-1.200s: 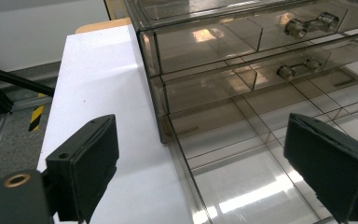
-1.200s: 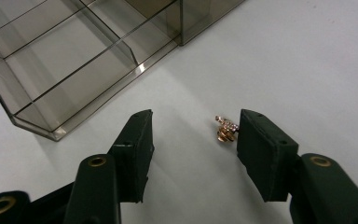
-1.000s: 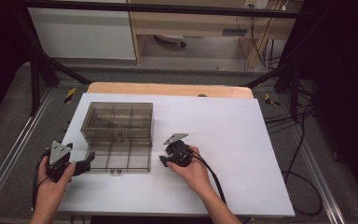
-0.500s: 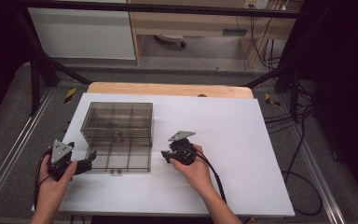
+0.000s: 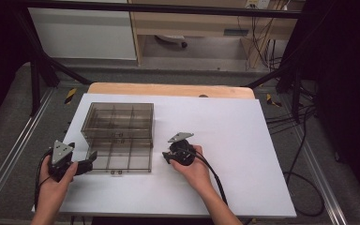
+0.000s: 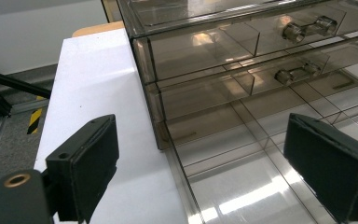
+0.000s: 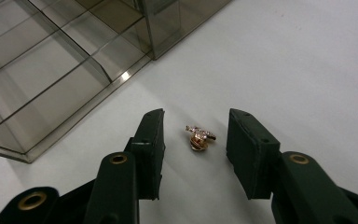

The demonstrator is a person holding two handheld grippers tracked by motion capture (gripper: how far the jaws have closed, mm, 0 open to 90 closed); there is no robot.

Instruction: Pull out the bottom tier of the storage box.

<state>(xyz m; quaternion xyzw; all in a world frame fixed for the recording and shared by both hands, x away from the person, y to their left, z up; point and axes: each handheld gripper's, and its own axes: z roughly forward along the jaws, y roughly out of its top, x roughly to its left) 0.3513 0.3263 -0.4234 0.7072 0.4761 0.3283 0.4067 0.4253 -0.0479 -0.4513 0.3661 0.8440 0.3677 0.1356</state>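
Ring-like gold trinket (image 7: 199,136), small, with a pale stone and a studded bar across its top, lies on the white table sheet (image 7: 298,60) between the two jaws of the right tongs (image 7: 196,151), touching neither pad; bare sheet shows on both sides of it. Those jaws have just been closing in on it but have not reached it, so the right tongs are not yet gripping. In the high view the right tongs (image 5: 168,158) sit low on the sheet in the person's right hand (image 5: 194,169), pointing toward the front right corner of the smoky clear drawer cabinet (image 5: 118,136). Just beyond the right jaw tips and off to their left runs the edge of a pulled-out drawer (image 7: 51,88), divided into compartments, its near corner close to the tongs. Left tongs (image 5: 90,161), in the left hand (image 5: 56,180), rest at the cabinet's front left corner. In the left gripper view their jaws stand wide apart and released, pads (image 6: 88,163) clear of everything; the wall of the pulled-out drawer (image 6: 242,168) runs up between them, with one jaw over the white sheet and the other over the drawer's floor. Farther ahead of those jaws rise two closed drawer fronts, stacked, each with a pair of round metal knobs (image 6: 291,32). Past the cabinet a wooden table edge (image 5: 168,89) borders the sheet.
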